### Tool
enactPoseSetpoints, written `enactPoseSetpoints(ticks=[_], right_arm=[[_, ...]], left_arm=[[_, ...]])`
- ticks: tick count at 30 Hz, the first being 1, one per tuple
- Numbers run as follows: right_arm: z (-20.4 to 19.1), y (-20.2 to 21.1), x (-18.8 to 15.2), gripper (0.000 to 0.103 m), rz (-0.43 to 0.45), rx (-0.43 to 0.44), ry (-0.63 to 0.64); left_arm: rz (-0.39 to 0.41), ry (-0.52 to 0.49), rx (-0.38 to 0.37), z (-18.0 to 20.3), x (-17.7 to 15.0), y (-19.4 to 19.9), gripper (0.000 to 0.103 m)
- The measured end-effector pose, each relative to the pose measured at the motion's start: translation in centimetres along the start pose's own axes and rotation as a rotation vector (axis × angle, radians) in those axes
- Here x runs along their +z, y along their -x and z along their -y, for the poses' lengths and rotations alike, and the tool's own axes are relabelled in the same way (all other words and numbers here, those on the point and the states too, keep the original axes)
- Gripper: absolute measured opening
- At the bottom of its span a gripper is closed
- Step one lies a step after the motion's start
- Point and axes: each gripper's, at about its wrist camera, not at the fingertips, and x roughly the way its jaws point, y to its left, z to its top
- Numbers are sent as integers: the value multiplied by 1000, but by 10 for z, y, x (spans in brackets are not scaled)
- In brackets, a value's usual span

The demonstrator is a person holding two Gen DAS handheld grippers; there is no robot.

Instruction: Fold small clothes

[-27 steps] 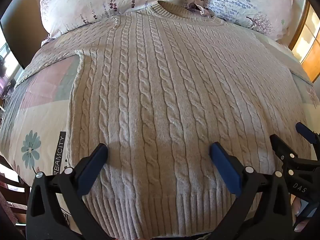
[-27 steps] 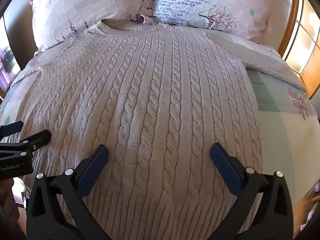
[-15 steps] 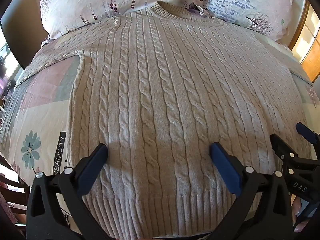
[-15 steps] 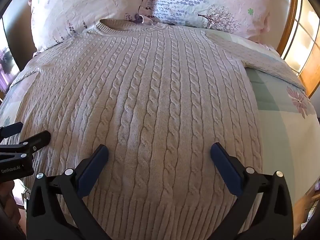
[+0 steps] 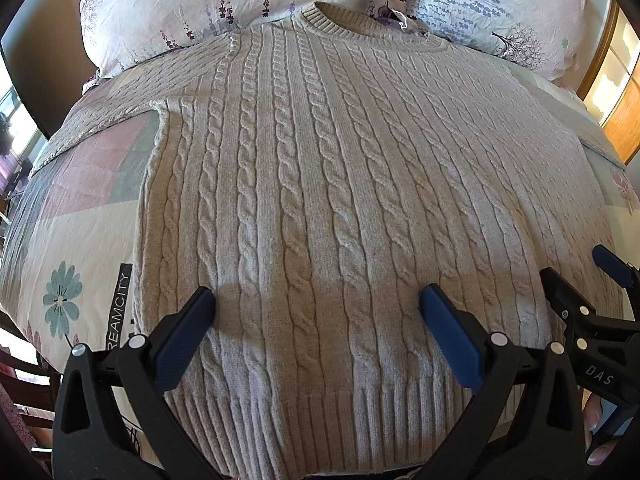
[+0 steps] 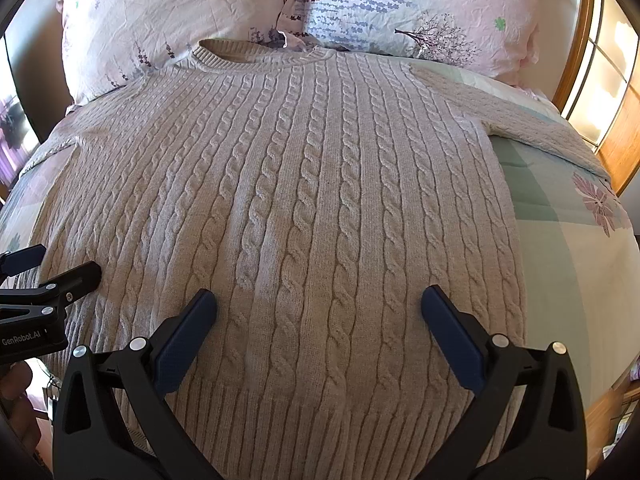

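Observation:
A beige cable-knit sweater (image 5: pixel 328 184) lies flat, front up, on a bed, collar toward the pillows, sleeves spread out to both sides. It also fills the right wrist view (image 6: pixel 304 200). My left gripper (image 5: pixel 316 304) is open and empty, hovering over the left part of the ribbed hem. My right gripper (image 6: pixel 318 306) is open and empty over the right part of the hem. Each gripper shows in the other's view: the right gripper (image 5: pixel 580 280) at the right edge, the left gripper (image 6: pixel 60 264) at the left edge.
The bed has a patchwork floral cover (image 5: pixel 76 240). Two floral pillows (image 6: pixel 400 4) lean at the head. A wooden window frame (image 6: pixel 576 60) stands at the right. A dark wooden chair (image 5: pixel 20 380) is at the bed's lower left.
Both grippers have drifted very slightly back toward the hem; the sweater has not moved and both stay open.

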Motion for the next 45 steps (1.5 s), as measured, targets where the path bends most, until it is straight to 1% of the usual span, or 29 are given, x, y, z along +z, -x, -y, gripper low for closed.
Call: enactPoseSetpoints(ticks=[23,26,45], right_arm=[[-4,1,0,102,3,0,0],[2,-1,-1,102,4,0,1],[0,0,0,102,5,-1,1]], left_arm=[[4,0,1,0,-1,0,101],[4,-1,1,0,-1,0,101],[6,-1,2,0,-1,0,101]])
